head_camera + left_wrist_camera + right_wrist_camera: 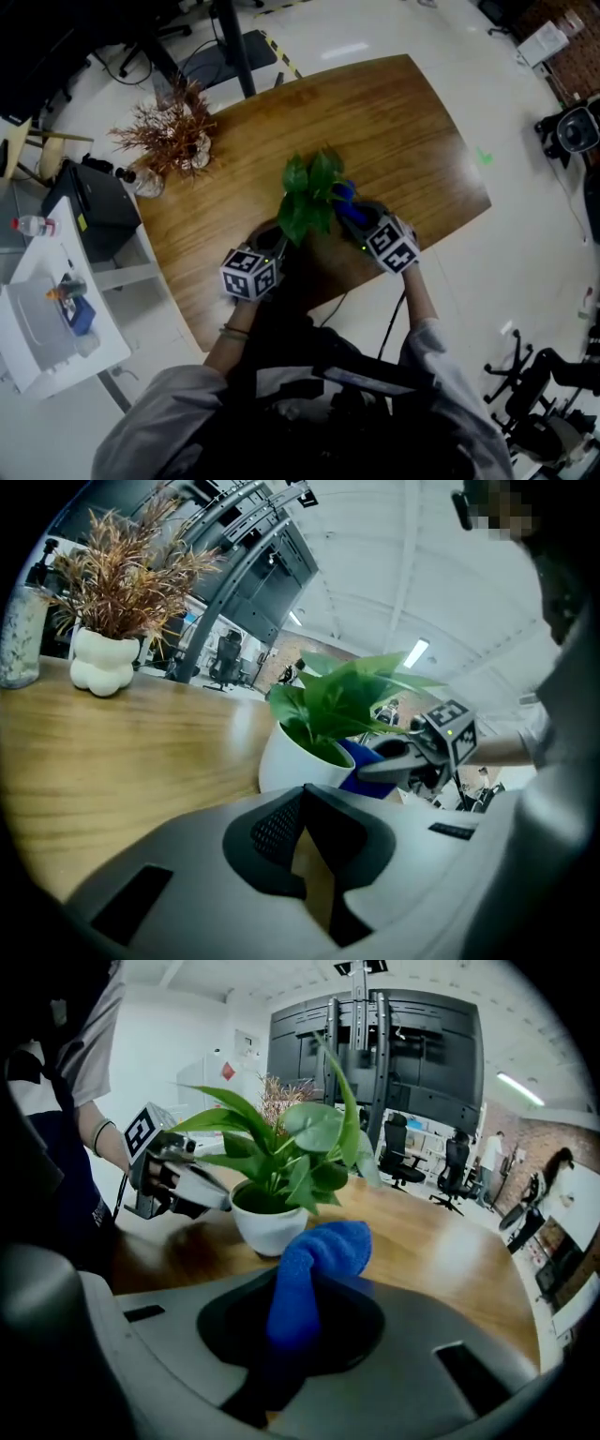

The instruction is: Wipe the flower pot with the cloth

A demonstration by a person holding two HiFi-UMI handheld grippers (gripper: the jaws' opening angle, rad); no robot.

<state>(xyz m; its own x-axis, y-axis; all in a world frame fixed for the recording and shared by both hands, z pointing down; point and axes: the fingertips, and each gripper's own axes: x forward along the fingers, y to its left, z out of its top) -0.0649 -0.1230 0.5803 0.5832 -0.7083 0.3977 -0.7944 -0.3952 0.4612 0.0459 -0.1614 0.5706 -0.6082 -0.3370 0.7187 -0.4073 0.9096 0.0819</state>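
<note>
Grippers close in on either side of the white round ceramic flower pot (267,1229) near the brown wooden table's (394,122) front edge.
Left gripper (304,794), jaws pinched together on nothing, noses up to the pot's rim; right gripper (305,1321) clamps the bunched blue cloth (317,1265) just beside the pot.

The cloth (314,1269) is bright blue; the flower pot (267,1227) is plain white with green leaves (281,1147). The desk (394,122) is brown with wood grain. The dried plant (169,131) is reddish-brown.
</note>
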